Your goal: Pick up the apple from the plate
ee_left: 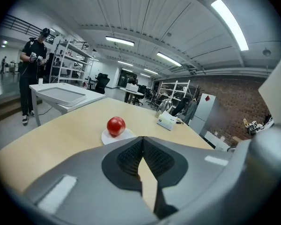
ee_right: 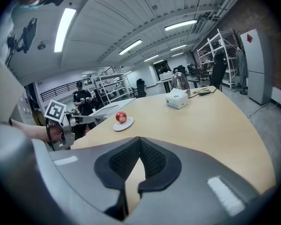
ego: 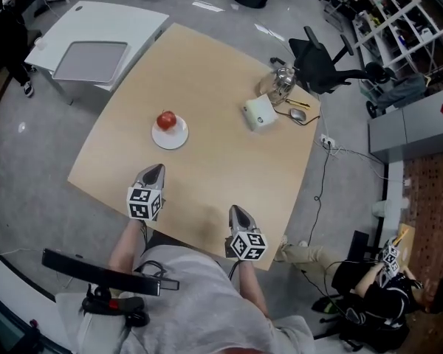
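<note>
Apple (ego: 166, 119): one, red, resting on the single white plate (ego: 180, 138) in the left half of a pale wooden table (ego: 229, 175), away from every edge. Two grippers are held over the table's near edge, both pointing forward and tilted slightly down. The left gripper (ego: 155, 169) aims straight at the plate and stops short of it, not touching. The right gripper (ego: 238, 212) sits further back and to the right. Both claws are clenched, tips meeting, with nothing between them. Bare tabletop lies between the grippers and the plate. One white box (ego: 260, 113) and one metal kettle (ego: 283, 80) stand near the far right corner, well apart from the apple.
</note>
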The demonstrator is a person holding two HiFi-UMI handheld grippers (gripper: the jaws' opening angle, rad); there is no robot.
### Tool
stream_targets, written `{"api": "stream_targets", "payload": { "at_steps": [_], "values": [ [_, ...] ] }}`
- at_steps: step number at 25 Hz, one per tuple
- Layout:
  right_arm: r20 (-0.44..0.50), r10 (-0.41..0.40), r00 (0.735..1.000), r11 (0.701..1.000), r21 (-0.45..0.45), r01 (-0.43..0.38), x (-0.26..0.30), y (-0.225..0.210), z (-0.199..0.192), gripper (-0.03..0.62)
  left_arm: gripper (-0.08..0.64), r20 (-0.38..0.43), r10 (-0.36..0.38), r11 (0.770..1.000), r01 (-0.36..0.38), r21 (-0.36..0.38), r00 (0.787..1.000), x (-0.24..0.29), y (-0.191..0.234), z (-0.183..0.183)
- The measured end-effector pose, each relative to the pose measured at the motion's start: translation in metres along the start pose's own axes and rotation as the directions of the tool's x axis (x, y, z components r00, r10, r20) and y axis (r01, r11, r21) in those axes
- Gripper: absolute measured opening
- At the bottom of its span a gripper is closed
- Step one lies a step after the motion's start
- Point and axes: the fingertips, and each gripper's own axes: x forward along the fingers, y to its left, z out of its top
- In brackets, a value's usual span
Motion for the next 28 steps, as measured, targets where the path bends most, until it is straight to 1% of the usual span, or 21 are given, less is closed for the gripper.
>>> {"api": "stream_targets", "payload": {
  "at_steps": [9, 16, 22, 28],
  "values": [
    [-0.007, -0.088, 0.996, 0.996, 0.02, 0.088, 0.001, -0.01, 0.004, 0.006, 0.02, -0.016, 0.025, 1.0, -0.025, -0.018, 1.0, 0.044, 0.031, 0.017],
    [-0.019, -0.155, 0.988, 0.987, 0.043, 0.155, 0.0, -0.022, -0.005, 0.006, 0.02, -0.024, 0.034, 0.999, -0.034, -0.032, 0.999, 0.083, 0.049, 0.023],
    [-0.035, -0.209, 0.977, 0.974, 0.081, 0.211, -0.015, -0.032, -0.011, 0.006, 0.021, -0.033, 0.069, 0.996, -0.071, -0.058, 0.997, 0.104, 0.061, 0.03],
    [-0.056, -0.238, 0.97, 0.965, 0.103, 0.243, -0.026, -0.03, -0.016, 0.006, 0.048, -0.055, 0.121, 0.987, -0.126, -0.096, 0.991, 0.109, 0.078, 0.034]
  ]
}}
